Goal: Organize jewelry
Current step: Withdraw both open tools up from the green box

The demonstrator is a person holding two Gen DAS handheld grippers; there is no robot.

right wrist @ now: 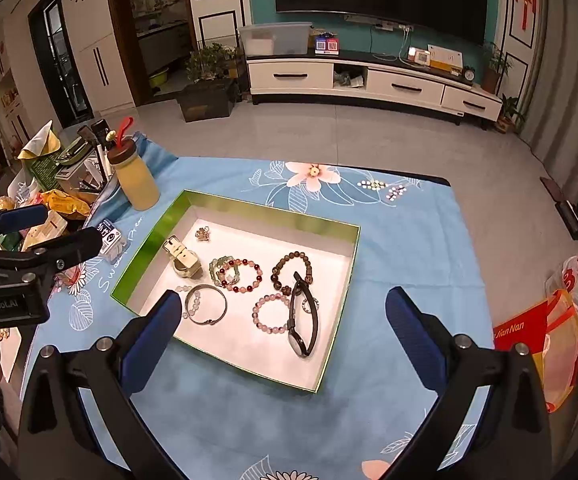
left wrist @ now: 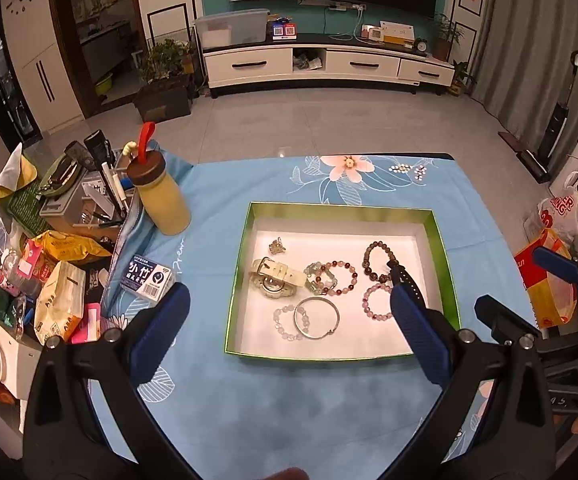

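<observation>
A green-rimmed box (left wrist: 339, 209) (right wrist: 151, 236) with a white floor lies on the blue flowered cloth. In it lie a cream watch (left wrist: 275, 276) (right wrist: 181, 258), a small charm (left wrist: 277, 245), several bead bracelets (left wrist: 339, 278) (right wrist: 241, 274), a silver bangle (left wrist: 316, 317) (right wrist: 206, 304) and a black watch (right wrist: 303, 320). My left gripper (left wrist: 289, 312) is open and empty above the box's near edge. My right gripper (right wrist: 283, 312) is open and empty above the box's near right side. In the left wrist view the black watch is mostly hidden behind my right finger.
A yellow bottle (left wrist: 161, 196) (right wrist: 135, 180) with a red strap stands left of the box. Snack packets, a card box (left wrist: 147, 278) and clutter fill the table's left side. Plastic bags (right wrist: 561, 320) sit at the right. The TV cabinet (right wrist: 369, 80) stands far behind.
</observation>
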